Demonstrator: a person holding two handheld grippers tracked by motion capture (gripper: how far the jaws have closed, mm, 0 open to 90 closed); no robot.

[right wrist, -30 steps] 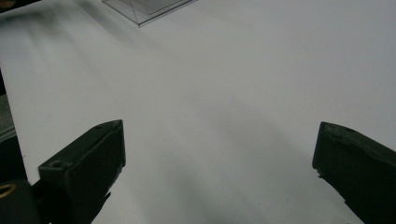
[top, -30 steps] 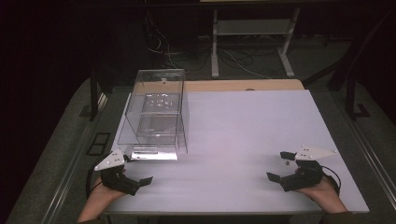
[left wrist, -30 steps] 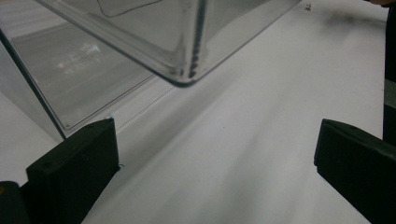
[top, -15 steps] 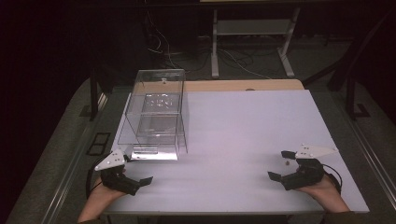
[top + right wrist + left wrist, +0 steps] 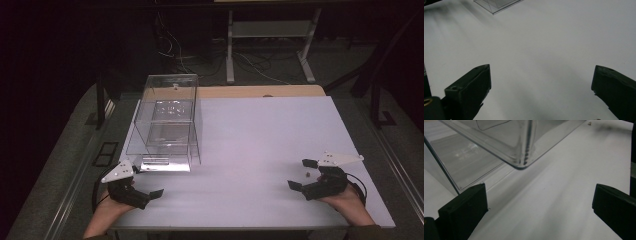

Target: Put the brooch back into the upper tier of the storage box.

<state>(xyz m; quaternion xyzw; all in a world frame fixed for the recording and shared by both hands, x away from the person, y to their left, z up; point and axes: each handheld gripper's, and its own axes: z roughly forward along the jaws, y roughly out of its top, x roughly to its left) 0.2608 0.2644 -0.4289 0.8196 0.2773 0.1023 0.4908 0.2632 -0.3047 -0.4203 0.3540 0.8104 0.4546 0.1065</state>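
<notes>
Barely anything has shifted over the last second: the left claw [image 5: 146, 186] has edged a touch nearer the clear plastic box [image 5: 167, 120], and the right claw [image 5: 303, 175] sits much where it was, far from the box across the tabletop [image 5: 260, 145]. That suggests the work has not properly begun and both hands are only settling before a first reach.

Both claws are released. In the left gripper view the two black jaws stand wide apart with nothing between them, and the near bottom corner of the clear plastic box [image 5: 520, 157] rises just ahead of them. In the right gripper view the jaws are spread as wide, over bare white surface, with a corner of the box's base [image 5: 496, 6] far off at the top.

From the high view, the box stands upright at the side of the tabletop nearest the left claw, tall and see-through, with what looks like an inner shelf. A tiny speck lies on the tabletop just beside the right claw; it is too small to tell what it is.

My guess is the left claw goes to the box first, since it is the closer one.
</notes>
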